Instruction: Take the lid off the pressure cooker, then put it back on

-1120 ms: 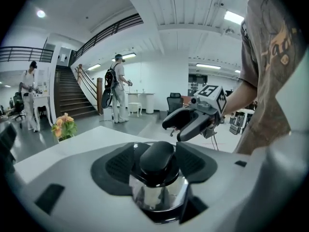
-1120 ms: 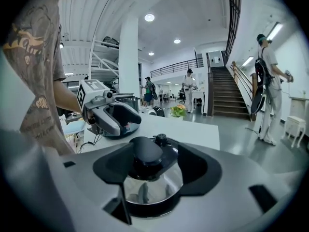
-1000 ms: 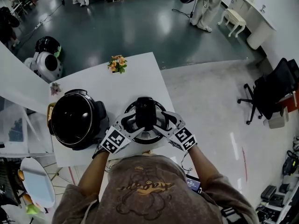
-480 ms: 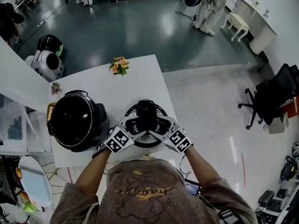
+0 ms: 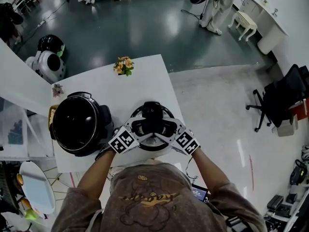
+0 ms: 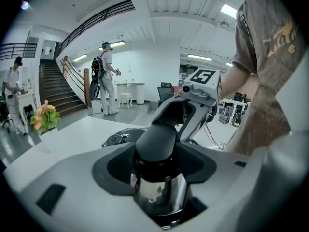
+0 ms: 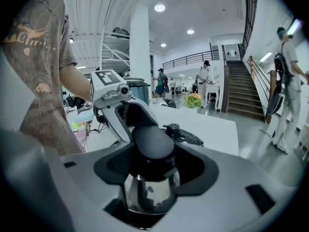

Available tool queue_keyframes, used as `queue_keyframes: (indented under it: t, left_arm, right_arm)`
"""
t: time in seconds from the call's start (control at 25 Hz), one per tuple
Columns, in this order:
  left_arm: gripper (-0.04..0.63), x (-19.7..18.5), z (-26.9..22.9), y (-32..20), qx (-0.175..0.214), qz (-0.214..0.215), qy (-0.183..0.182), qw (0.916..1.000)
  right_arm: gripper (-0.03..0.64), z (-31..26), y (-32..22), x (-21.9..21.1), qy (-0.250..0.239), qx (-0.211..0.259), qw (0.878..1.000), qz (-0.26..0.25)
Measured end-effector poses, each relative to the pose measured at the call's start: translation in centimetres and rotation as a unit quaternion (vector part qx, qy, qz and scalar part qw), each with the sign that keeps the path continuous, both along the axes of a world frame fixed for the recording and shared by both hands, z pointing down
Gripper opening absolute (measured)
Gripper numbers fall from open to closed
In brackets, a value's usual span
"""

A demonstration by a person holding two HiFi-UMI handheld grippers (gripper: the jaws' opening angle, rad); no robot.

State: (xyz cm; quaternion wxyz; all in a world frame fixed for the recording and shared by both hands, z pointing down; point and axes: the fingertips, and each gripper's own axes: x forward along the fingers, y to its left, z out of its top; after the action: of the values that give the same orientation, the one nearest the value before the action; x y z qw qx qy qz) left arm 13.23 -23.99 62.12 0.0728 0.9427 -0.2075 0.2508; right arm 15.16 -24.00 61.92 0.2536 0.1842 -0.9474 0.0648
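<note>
The pressure cooker's lid (image 5: 161, 145) is low over the white table (image 5: 145, 83), to the right of the open cooker body (image 5: 77, 124). Whether it rests on the table I cannot tell. Its black handle (image 5: 151, 111) stands up at the centre. My left gripper (image 5: 140, 127) holds the handle (image 6: 157, 140) from the left. From the right, my right gripper (image 5: 164, 127) grips the same handle (image 7: 153, 140); its jaws have just closed a little further on it. Each gripper view shows the other gripper just behind the handle.
A small pot of orange flowers (image 5: 122, 65) stands at the table's far edge. A smaller flower (image 5: 57, 90) sits behind the cooker. The lid's valve (image 7: 173, 128) sticks up beside the handle. People stand on the floor beyond the table, and an office chair (image 5: 277, 98) is at the right.
Both grippers have sunk a little with the lid in them, and their marker cubes have drawn slightly closer together.
</note>
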Motion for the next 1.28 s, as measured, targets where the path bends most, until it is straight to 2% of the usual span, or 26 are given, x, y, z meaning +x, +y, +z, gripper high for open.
queue_keyframes:
  t: [0.24, 0.4, 0.92, 1.12, 1.28]
  left_arm:
    - [0.264, 0.0, -0.3, 0.3, -0.007, 0.014, -0.016, 0.9997]
    - [0.264, 0.1, -2.2, 0.4, -0.002, 0.018, -0.025, 0.9995]
    - [0.265, -0.5, -15.1, 0.1, 0.042, 0.021, 0.009, 0.9989]
    - [0.265, -2.3, -19.9, 0.1, 0.06, 0.018, 0.021, 0.9978]
    - [0.265, -4.4, -22.2, 0.4, 0.074, 0.016, 0.017, 0.997]
  right_arm:
    - [0.256, -0.6, 0.4, 0.1, 0.015, 0.007, 1.0, 0.006]
    - [0.256, -2.4, 0.5, 0.3, 0.014, 0.007, 1.0, 0.015]
    - [0.259, -14.9, 0.3, -0.4, -0.018, 0.03, 0.999, 0.035]
    - [0.26, -19.7, 0.2, -2.1, -0.031, 0.054, 0.997, 0.035]
    - [0.26, -22.0, 0.5, -4.2, -0.042, 0.063, 0.997, 0.033]
